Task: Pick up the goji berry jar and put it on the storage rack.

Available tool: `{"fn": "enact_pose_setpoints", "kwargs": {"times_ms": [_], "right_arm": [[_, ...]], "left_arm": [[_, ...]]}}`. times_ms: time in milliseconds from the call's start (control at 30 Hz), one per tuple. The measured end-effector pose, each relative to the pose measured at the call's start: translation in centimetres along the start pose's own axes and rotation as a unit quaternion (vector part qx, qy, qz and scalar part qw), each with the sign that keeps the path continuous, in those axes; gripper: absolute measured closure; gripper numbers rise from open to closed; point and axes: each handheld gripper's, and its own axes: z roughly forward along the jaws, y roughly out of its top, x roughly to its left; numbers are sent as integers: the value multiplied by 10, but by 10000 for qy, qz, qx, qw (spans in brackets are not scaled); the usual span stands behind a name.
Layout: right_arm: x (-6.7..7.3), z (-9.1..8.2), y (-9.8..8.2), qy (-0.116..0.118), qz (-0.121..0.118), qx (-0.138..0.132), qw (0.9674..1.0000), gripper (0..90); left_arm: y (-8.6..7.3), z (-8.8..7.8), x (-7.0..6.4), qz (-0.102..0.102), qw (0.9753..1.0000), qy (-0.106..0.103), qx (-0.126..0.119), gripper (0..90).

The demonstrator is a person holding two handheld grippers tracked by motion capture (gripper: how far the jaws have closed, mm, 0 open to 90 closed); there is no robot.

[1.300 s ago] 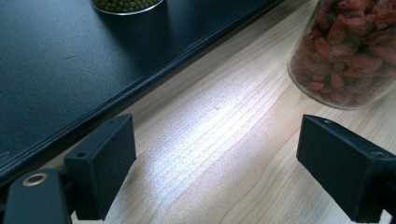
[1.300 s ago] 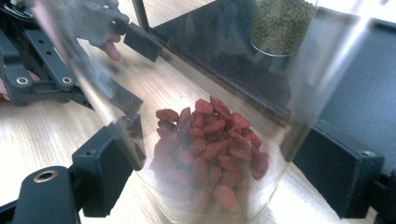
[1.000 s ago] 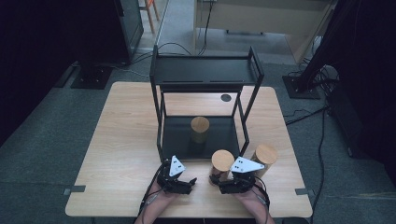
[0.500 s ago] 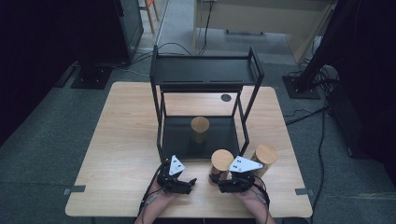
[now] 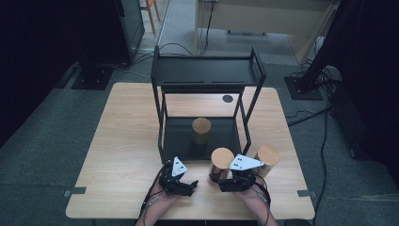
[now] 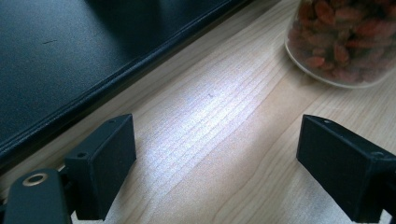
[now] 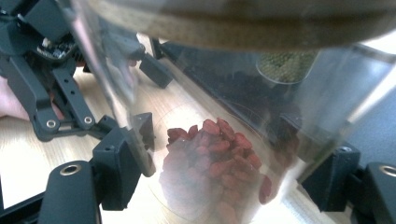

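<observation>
A clear glass jar (image 5: 222, 160) with a cork lid and red dried berries (image 7: 219, 154) stands near the table's front edge, just in front of the black rack (image 5: 207, 70). My right gripper (image 5: 226, 181) is shut on it, and its pads (image 7: 123, 163) press the glass on both sides low down. To the left, my left gripper (image 5: 190, 183) rests open on the wood with nothing between its jaws. In the left gripper view, my left gripper (image 6: 215, 158) faces bare table with the berry jar (image 6: 345, 37) at the upper right.
A second cork-lidded jar (image 5: 268, 157) stands right of the held one. A third jar (image 5: 201, 128) sits on the rack's lower shelf (image 6: 70, 56). The wooden table (image 5: 117, 141) stretches left of the rack. A person's hands enter from the bottom edge.
</observation>
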Motion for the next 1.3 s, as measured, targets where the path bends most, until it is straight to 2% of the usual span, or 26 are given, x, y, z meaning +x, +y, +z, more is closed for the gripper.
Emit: {"fn": "enact_pose_setpoints", "kwargs": {"times_ms": [267,433,767,1000,1300], "right_arm": [[-1,1,9,-81,52,53,9999,251],[-1,2,12,-7,114,-27,9999,251],[-2,7,20,-114,157,35,9998,251],[-4,8,26,-142,253,54,9996,251],[-4,13,32,-228,245,79,9994,251]], "left_arm": [[0,0,-1,42,10000,32,24,122],[0,1,-3,94,9999,70,46,122],[1,2,-5,179,9997,145,83,122],[1,2,-5,181,9997,143,82,122],[1,2,-5,198,9997,133,86,121]]}}
